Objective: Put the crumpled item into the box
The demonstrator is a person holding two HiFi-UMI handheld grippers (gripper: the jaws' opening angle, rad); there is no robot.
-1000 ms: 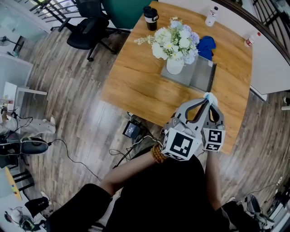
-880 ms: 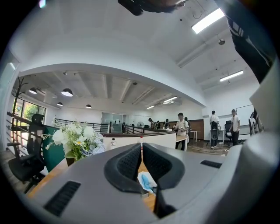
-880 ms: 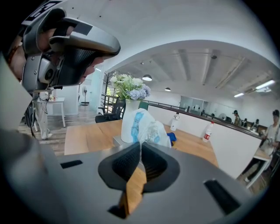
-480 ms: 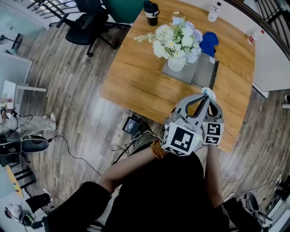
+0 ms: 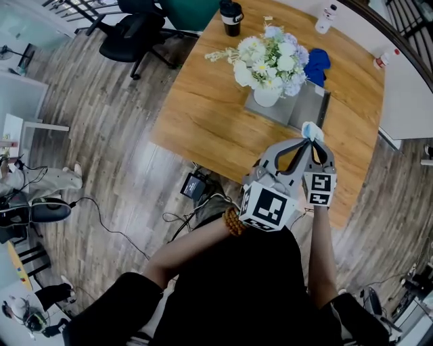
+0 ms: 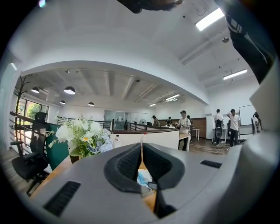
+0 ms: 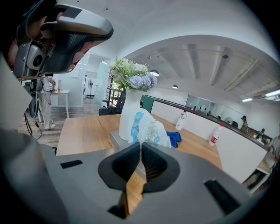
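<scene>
My right gripper [image 5: 312, 137] is shut on a crumpled white and blue wrapper [image 5: 310, 128], which sticks up past its tips in the right gripper view [image 7: 148, 127]. It hovers over the wooden table [image 5: 210, 115], just at the near edge of a flat grey box [image 5: 308, 108]. My left gripper [image 5: 302, 143] hangs close beside the right one, jaws together, with nothing seen between its pads [image 6: 131, 159]. In the left gripper view the wrapper [image 6: 143, 178] shows low behind the jaws. The box [image 7: 114, 141] is mostly hidden in the right gripper view.
A white vase of flowers [image 5: 269, 64] stands on the box's far left part. Behind it lie a blue cloth [image 5: 316, 63], a black cup [image 5: 232, 12] and a white bottle [image 5: 325, 17]. An office chair [image 5: 139, 27] and floor cables [image 5: 196, 216] are to the left.
Both grippers have moved together a little farther over the table, and the wrapper is now closer to the grey box's near edge. Neither grip has changed.
</scene>
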